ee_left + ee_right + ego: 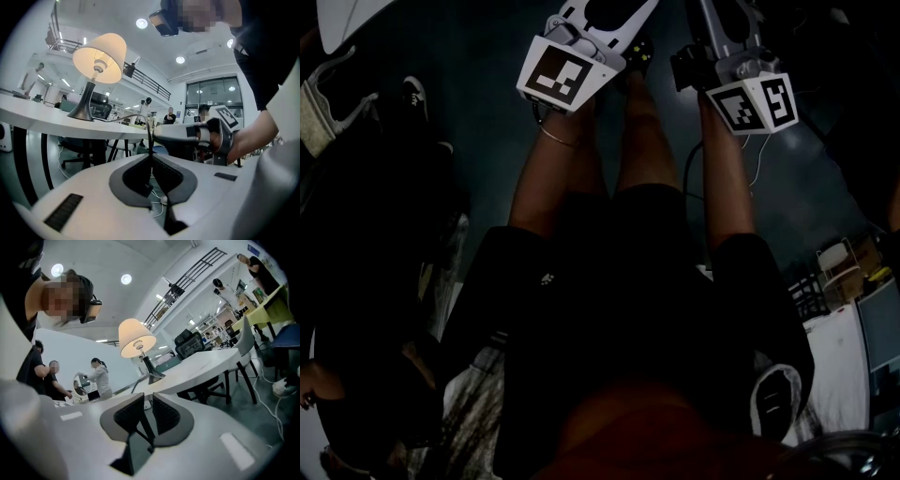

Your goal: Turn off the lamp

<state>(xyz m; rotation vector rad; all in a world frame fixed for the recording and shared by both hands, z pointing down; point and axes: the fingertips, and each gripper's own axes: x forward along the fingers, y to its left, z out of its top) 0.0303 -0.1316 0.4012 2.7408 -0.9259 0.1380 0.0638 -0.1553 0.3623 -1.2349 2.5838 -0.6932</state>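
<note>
The lamp (99, 51), with a cream shade and dark metal foot, is lit and stands on a white table (42, 119). It also shows lit in the right gripper view, where the lamp (136, 337) is on the same table. Its thin black cord (140, 117) arcs from the foot down into my left gripper (151, 156), which is shut on it. My right gripper (148, 394) has a narrow gap between its jaws, and the dark cord (140, 425) runs through that gap. In the left gripper view the right gripper (159, 133) reaches in close beside the cord. Both marker cubes (553, 75) (755, 101) show in the dark head view.
Chairs (243, 345) stand at the table's far side. Several people (96, 376) work in the background. My legs (637, 141) and a dark floor fill the head view, with shoes (412, 94) at the left. A white cable (269, 404) lies on the floor.
</note>
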